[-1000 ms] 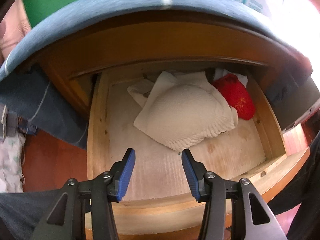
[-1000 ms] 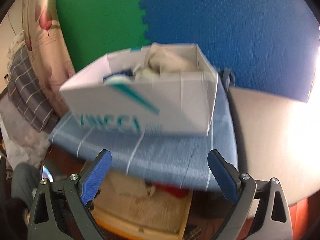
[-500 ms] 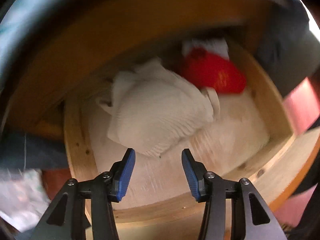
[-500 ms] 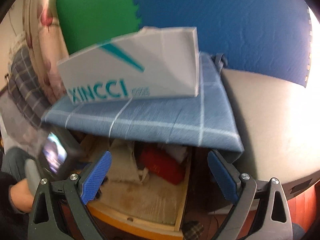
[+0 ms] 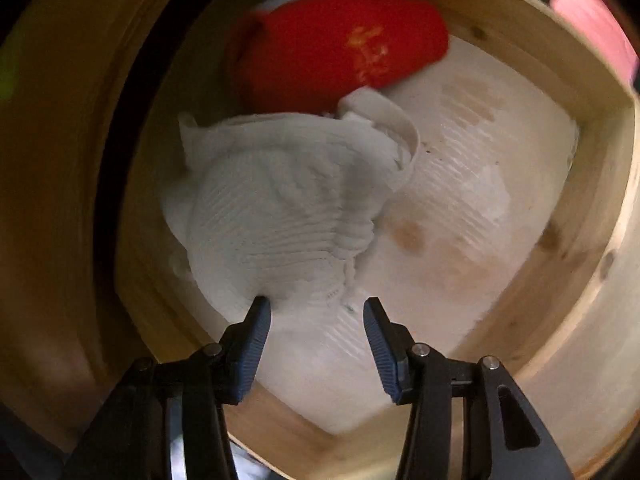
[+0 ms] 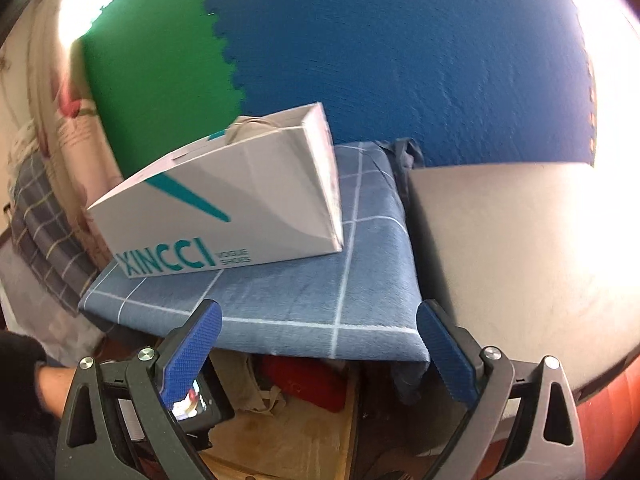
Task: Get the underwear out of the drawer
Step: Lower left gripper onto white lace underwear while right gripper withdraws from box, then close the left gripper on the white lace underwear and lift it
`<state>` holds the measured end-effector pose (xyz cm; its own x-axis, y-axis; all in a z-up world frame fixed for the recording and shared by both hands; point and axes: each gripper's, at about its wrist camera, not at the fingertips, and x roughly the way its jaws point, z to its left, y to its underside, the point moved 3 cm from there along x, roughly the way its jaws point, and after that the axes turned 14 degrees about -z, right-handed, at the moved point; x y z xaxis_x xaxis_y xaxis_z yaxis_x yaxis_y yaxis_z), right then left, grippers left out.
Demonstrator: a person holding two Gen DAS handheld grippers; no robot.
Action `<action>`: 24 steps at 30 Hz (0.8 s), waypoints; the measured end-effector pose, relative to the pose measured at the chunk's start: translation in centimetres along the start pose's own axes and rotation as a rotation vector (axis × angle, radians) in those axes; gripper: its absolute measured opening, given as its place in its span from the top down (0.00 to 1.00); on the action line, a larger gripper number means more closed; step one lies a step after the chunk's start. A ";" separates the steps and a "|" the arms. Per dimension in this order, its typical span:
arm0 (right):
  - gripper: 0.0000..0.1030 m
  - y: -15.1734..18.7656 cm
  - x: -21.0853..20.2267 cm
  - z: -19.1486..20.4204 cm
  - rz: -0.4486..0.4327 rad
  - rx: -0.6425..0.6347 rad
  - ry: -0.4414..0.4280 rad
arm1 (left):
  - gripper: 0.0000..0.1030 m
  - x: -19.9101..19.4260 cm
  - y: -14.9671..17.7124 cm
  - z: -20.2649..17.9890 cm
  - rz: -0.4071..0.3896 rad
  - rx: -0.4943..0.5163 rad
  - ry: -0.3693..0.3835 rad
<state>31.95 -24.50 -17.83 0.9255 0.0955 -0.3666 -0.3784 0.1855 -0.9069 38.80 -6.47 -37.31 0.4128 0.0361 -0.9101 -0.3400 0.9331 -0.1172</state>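
Observation:
White ribbed underwear (image 5: 280,208) lies crumpled on the floor of the open wooden drawer (image 5: 560,280). A red garment (image 5: 340,52) sits behind it at the drawer's back. My left gripper (image 5: 314,304) points down into the drawer, open, its tips at the near hem of the white underwear; the left fingertip (image 5: 260,308) reaches the fabric's edge. My right gripper (image 6: 319,312) hangs wide open and empty above the drawer front. Below it the right wrist view shows the red garment (image 6: 304,376), a beige cloth (image 6: 256,392) and the left gripper's body (image 6: 200,396).
A white shoebox (image 6: 224,216) stands on a blue checked cloth (image 6: 304,296) covering the cabinet top over the drawer. A grey surface (image 6: 520,248) lies to its right. A person's hand (image 6: 52,384) in a dark sleeve is at the lower left.
My left gripper rolled and sank into the drawer, closing in on the white underwear. My right gripper dropped a little toward the drawer front. Both jaws kept their width.

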 end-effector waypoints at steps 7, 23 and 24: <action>0.05 0.9 0.6 -0.9 0.040 0.030 0.014 | 0.52 1.2 0.5 -0.5 -0.147 0.188 -0.207; 0.05 2.2 1.7 0.8 0.098 -0.027 -0.009 | 0.20 1.6 1.5 -0.9 -0.432 0.411 -0.422; 0.05 2.3 1.8 0.8 0.102 -0.025 -0.006 | 0.22 1.7 1.5 -1.1 -0.430 0.414 -0.404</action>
<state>32.71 -23.15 -20.41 0.8819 0.1180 -0.4564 -0.4701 0.1498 -0.8698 38.11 -5.43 -39.50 0.7457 -0.3102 -0.5897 0.2379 0.9506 -0.1992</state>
